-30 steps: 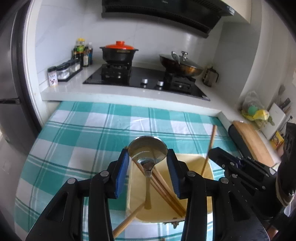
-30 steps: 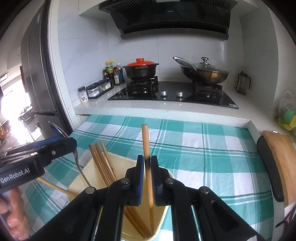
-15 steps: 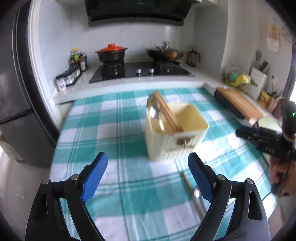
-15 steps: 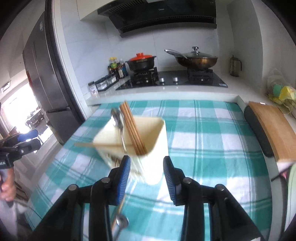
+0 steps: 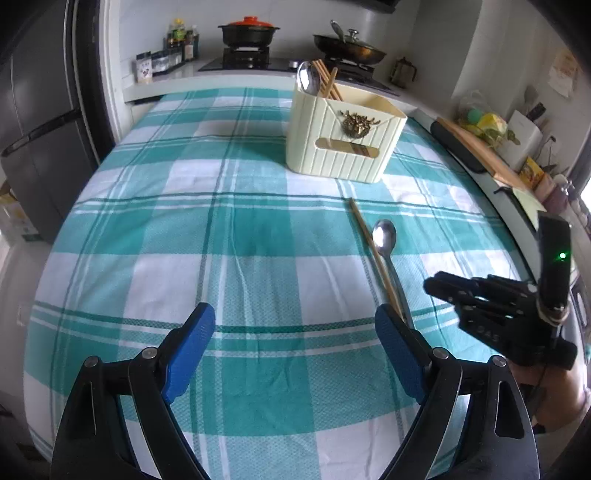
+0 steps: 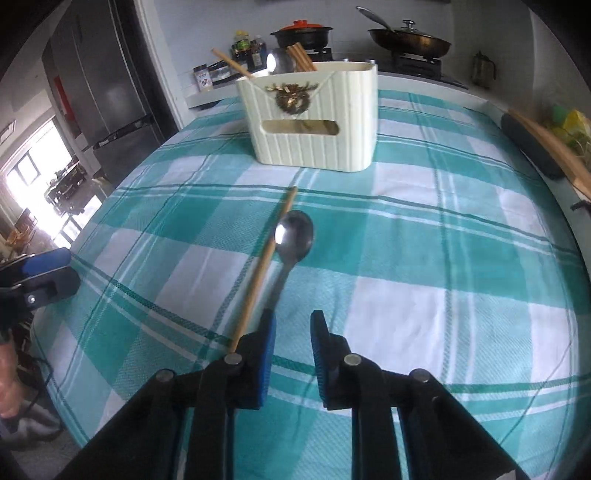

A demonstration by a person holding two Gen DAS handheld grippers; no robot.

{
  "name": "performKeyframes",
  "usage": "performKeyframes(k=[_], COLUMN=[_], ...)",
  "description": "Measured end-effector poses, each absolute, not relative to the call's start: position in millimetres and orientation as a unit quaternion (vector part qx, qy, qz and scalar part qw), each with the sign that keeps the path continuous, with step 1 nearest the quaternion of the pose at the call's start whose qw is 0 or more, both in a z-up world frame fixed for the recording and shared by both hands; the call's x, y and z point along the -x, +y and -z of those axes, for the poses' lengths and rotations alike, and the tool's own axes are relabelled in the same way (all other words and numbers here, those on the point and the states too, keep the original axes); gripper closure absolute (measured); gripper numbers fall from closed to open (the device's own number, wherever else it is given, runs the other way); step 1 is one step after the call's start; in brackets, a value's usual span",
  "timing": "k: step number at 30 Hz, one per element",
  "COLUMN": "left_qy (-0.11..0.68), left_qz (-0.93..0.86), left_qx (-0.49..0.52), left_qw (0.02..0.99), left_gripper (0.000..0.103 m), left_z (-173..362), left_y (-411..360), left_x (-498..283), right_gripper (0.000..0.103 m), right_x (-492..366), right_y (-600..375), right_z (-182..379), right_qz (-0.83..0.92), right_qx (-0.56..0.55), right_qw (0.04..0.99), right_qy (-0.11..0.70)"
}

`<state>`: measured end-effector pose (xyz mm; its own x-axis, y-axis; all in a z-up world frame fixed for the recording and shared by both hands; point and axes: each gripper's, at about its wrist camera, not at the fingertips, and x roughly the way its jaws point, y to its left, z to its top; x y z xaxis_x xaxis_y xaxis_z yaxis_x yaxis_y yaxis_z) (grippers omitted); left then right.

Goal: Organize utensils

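A cream utensil holder (image 5: 345,138) (image 6: 314,118) stands on the checked tablecloth, with a spoon (image 5: 308,79) and several chopsticks (image 5: 327,85) upright inside. A metal spoon (image 5: 386,247) (image 6: 291,240) and one wooden chopstick (image 5: 373,251) (image 6: 264,262) lie side by side on the cloth in front of it. My left gripper (image 5: 295,349) is wide open and empty, low over the cloth. My right gripper (image 6: 291,332) is open and empty, just behind the loose spoon's handle end; it also shows in the left wrist view (image 5: 480,295).
Teal-and-white cloth (image 5: 221,240) covers the table. Behind it, a counter with a stove, a pot with an orange lid (image 5: 247,31) and a wok (image 5: 349,50). A wooden cutting board (image 5: 476,155) lies to the right. A dark fridge (image 6: 99,81) stands left.
Both grippers let go of their spoon and chopstick in the holder, opened, and drew back towards the near side of the table. The loose spoon and chopstick came into view.
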<state>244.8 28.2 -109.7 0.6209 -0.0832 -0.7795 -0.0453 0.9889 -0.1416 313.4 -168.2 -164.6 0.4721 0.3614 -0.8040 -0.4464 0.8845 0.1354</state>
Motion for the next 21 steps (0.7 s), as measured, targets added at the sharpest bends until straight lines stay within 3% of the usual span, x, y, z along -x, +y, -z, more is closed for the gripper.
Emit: performKeyframes(k=[12, 21], left_qy=[0.439, 0.484], left_qz=[0.012, 0.057], left_qx=[0.057, 0.017], left_qw=[0.897, 0.873], left_gripper=[0.014, 0.014], left_z=[109.4, 141.9], left_y=[22.8, -37.7], left_x=[-245.4, -302.6], right_gripper=[0.097, 0.096], right_x=[-328.8, -312.7], right_y=[-155.4, -223.8], right_z=[186.6, 188.5], right_qz=[-0.195, -0.105], right_qx=[0.067, 0.022], right_qw=[0.862, 0.879], right_qy=[0.462, 0.465])
